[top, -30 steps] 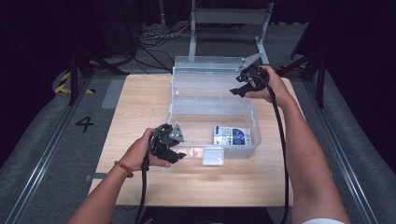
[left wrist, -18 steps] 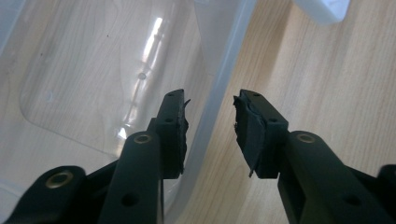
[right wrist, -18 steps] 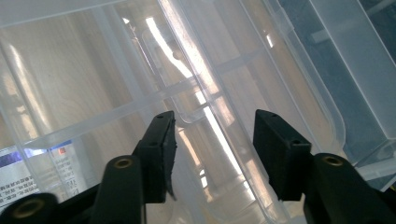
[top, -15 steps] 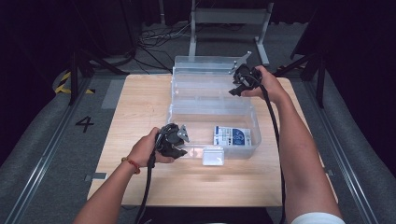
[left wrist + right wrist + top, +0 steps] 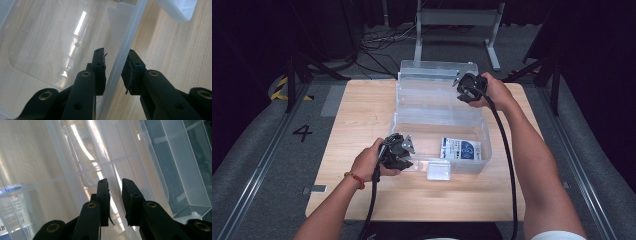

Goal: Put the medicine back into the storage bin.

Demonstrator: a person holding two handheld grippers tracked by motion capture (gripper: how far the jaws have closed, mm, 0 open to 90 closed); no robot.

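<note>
Box: clear plastic box (image 5: 438, 131), lid (image 5: 434, 90) open, mid-worktop (image 5: 362, 115) toward far edge.
Left gripper (image 5: 116, 66): jaws closed further, clamping box's near-left wall.
Right gripper (image 5: 115, 185): jaws just closing, pinching lid's far-right edge.

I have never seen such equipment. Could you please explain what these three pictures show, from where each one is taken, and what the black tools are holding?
A person sits at a wooden table and holds a hand-operated black gripper in each hand. The high view looks down from above. The other two pictures come from small cameras riding on each gripper, looking along its two jaws. On the table stands a clear plastic box with its lid open behind it; a blue-and-white packet lies inside. The left gripper has just been closing and grips the box's near wall. The right gripper has just been closing on a clear rim at the far side.
</note>
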